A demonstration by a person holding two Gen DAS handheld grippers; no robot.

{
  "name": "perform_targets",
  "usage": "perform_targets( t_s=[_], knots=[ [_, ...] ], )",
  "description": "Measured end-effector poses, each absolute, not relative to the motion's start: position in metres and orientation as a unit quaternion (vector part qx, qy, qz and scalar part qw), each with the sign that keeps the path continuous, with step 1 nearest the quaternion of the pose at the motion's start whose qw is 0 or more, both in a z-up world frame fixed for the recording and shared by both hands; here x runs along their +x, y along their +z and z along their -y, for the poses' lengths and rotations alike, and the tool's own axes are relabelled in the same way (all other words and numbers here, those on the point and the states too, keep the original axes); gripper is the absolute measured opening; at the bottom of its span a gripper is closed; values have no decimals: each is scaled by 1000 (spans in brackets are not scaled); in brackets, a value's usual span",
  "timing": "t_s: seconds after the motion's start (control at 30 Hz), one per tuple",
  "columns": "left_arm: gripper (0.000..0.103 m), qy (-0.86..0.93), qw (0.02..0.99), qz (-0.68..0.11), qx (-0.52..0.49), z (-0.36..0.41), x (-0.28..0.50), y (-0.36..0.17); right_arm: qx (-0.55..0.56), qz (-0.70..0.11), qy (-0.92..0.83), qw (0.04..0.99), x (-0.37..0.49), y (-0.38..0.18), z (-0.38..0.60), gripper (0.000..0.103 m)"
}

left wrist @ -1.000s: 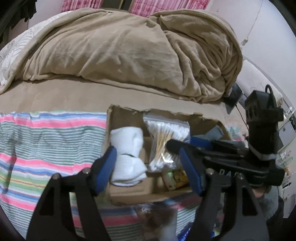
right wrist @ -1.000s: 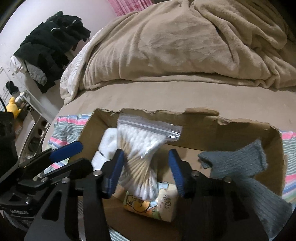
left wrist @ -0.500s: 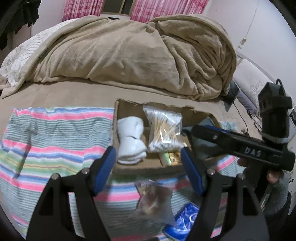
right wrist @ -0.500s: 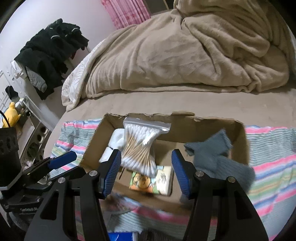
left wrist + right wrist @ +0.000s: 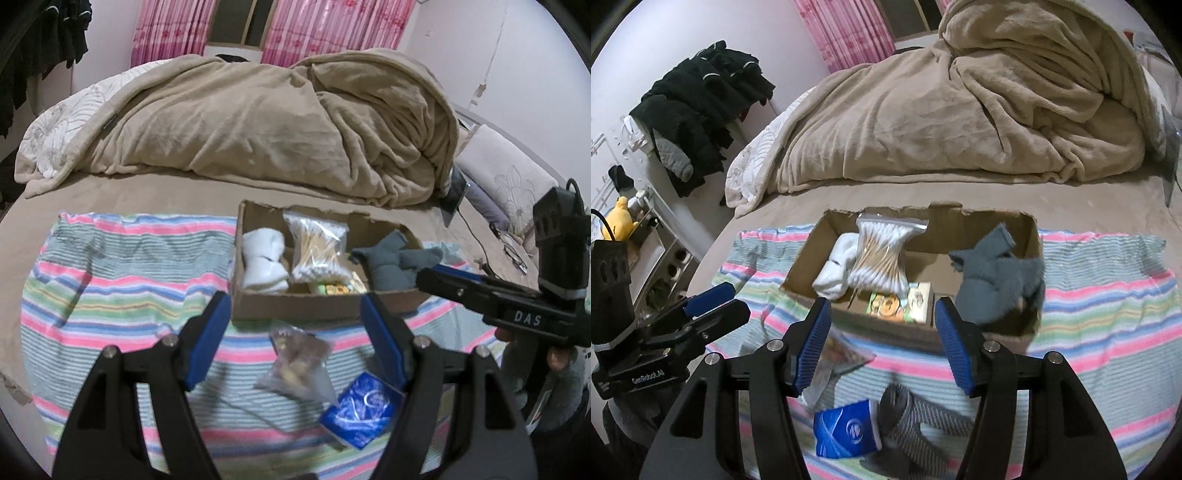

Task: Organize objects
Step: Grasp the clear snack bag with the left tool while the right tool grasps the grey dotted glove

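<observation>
An open cardboard box [image 5: 295,306] [image 5: 1030,236] sits on a striped cloth [image 5: 122,280] [image 5: 1108,295] on the bed. It holds white socks [image 5: 264,260] [image 5: 834,273], a bag of cotton swabs [image 5: 316,251] [image 5: 881,254], a small printed pack [image 5: 905,302] and a grey sock [image 5: 391,262] [image 5: 997,280] draped over its right side. In front of the box lie a clear snack bag [image 5: 297,360] [image 5: 834,360], a blue packet [image 5: 360,408] [image 5: 846,428] and a grey striped sock [image 5: 916,424]. My left gripper [image 5: 295,339] and right gripper [image 5: 881,341] are both open and empty, held above these loose items.
A crumpled beige blanket [image 5: 280,122] [image 5: 960,110] fills the back of the bed. Dark clothes [image 5: 701,107] hang at the left over a shelf with a yellow toy [image 5: 617,218]. A pillow [image 5: 506,184] and cables lie at the right.
Both grippers have pulled back and up from the box. The swab bag now rests in the box, and the loose items on the cloth have come into view.
</observation>
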State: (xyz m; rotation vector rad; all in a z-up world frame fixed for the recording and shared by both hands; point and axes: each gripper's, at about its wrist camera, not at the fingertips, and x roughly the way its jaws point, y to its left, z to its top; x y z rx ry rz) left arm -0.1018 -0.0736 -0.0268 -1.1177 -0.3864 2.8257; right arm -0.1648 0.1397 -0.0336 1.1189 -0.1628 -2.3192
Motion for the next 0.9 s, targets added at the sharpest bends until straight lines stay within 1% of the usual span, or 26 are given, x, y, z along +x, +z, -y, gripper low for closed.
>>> perform_targets(
  t_s=[0.4,0.9],
  knots=[
    [75,912,39,128,-388,67,-80,-47,438,55,-856,269,-140,-54,-149,61],
    [75,895,40,122,-428,61,-83,-87,484,54,-835,258,-135,-103,-158,61]
  ],
)
